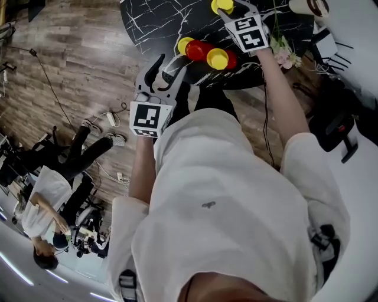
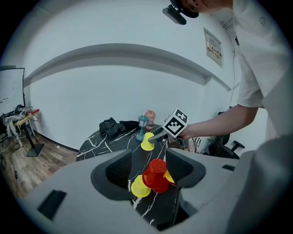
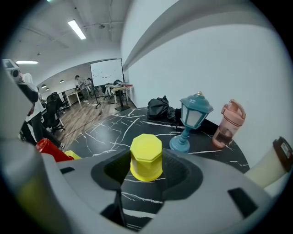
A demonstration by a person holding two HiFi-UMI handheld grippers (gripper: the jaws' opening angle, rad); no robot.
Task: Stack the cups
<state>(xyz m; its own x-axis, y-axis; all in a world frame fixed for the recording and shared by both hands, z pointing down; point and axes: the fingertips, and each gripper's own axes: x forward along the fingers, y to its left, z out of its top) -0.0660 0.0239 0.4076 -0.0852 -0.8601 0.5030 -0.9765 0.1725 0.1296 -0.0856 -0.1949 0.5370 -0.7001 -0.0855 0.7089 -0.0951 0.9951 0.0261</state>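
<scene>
Head view: the right gripper (image 1: 233,9) reaches far over the black tabletop (image 1: 153,23), its jaws grasping an upturned yellow cup (image 1: 222,5), well apart from the pile (image 1: 205,53) of red and yellow cups near the tabletop's near edge. The left gripper (image 1: 168,69) hovers short of that pile, jaws released and empty. Left gripper view: between the spread jaws of the left gripper (image 2: 153,165), but beyond them, a red cup (image 2: 156,173) leans on its neighbours and looks unsteady. The right gripper (image 2: 161,135) holds the yellow cup (image 2: 147,142) out at its tips. Right gripper view: the right gripper (image 3: 146,172) pinches the yellow cup (image 3: 146,157) by its sides, with a lamp (image 3: 189,121) and a bottle (image 3: 227,124) standing just behind. The likely hazards: a thin cup held at the jaw tips may slip or buckle under the squeeze; a backward swing could topple the lamp or bottle. Setting the cup onto the unsteadied pile could send loose cups rolling off the near edge, since the left jaws brace nothing.
</scene>
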